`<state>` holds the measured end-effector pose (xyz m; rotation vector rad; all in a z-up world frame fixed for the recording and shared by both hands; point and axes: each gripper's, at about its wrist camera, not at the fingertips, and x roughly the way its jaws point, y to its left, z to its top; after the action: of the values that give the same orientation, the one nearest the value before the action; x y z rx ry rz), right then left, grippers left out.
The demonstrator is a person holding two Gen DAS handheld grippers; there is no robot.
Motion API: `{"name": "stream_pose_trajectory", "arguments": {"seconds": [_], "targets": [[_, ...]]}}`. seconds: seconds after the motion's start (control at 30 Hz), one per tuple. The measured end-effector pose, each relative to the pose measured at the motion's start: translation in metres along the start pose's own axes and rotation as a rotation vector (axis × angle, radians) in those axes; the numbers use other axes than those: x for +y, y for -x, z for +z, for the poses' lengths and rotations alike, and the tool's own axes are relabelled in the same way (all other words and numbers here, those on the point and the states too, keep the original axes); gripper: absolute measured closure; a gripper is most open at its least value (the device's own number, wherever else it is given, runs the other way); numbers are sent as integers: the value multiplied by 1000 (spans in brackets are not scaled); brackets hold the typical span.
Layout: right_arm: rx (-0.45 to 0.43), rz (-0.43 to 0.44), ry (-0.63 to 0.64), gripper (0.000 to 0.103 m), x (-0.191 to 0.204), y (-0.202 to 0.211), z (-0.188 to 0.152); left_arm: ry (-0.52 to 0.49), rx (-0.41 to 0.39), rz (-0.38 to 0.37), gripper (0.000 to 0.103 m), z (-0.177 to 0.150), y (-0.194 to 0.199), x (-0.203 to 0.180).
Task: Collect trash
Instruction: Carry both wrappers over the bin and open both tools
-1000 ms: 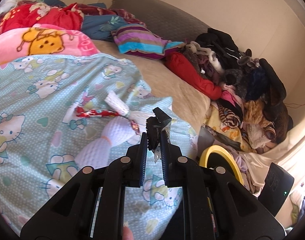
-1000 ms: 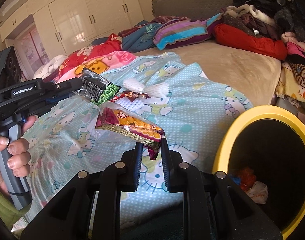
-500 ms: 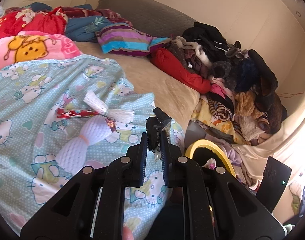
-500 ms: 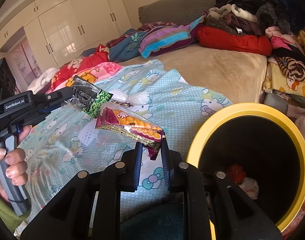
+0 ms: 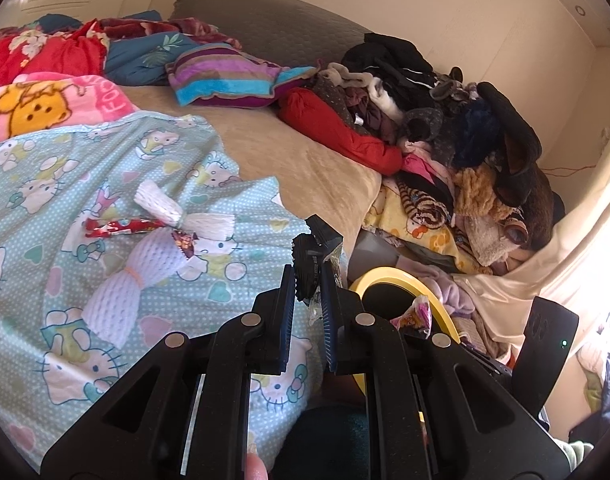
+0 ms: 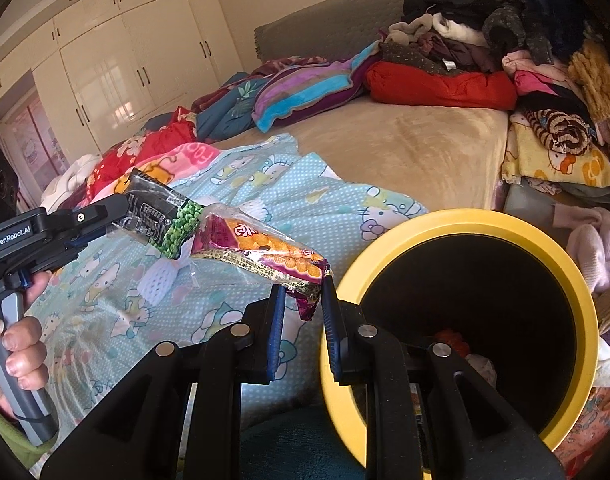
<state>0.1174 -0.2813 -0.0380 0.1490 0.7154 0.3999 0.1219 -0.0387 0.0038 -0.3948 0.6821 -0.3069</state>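
Trash was already in both tools: the left gripper was clenched on a black-and-green snack bag, and the right gripper pinched a red-and-orange wrapper. Both hung above the bed's near edge, beside the yellow bin. I judge this the carrying step. Next, each wrapper must come over the bin's mouth before release. More wrappers lay on the blue blanket.

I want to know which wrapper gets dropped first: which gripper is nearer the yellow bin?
Right. The right gripper, shut on an orange wrapper, sits beside the bin's rim. The left gripper, holding a green wrapper, is farther out over the blanket.
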Motion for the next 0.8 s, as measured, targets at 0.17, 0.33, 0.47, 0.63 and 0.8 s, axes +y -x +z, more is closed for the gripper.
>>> {"name": "stream_pose_trajectory", "arguments": {"seconds": [0.17, 0.33, 0.47, 0.63, 0.8], "targets": [[-15, -14, -19, 85, -8, 5, 2, -18, 6, -13, 95, -2, -1, -9], [-28, -28, -45, 85, -19, 10, 3, -37, 16, -26, 95, -3, -5, -18], [-34, -41, -63, 85, -30, 13, 3, -51, 26, -39, 95, -6, -8, -26], [-43, -61, -97, 85, -44, 17, 3, -74, 42, -57, 95, -9, -14, -37], [-51, -87, -141, 85, -62, 22, 2, -94, 60, -71, 95, -14, -20, -48]]}}
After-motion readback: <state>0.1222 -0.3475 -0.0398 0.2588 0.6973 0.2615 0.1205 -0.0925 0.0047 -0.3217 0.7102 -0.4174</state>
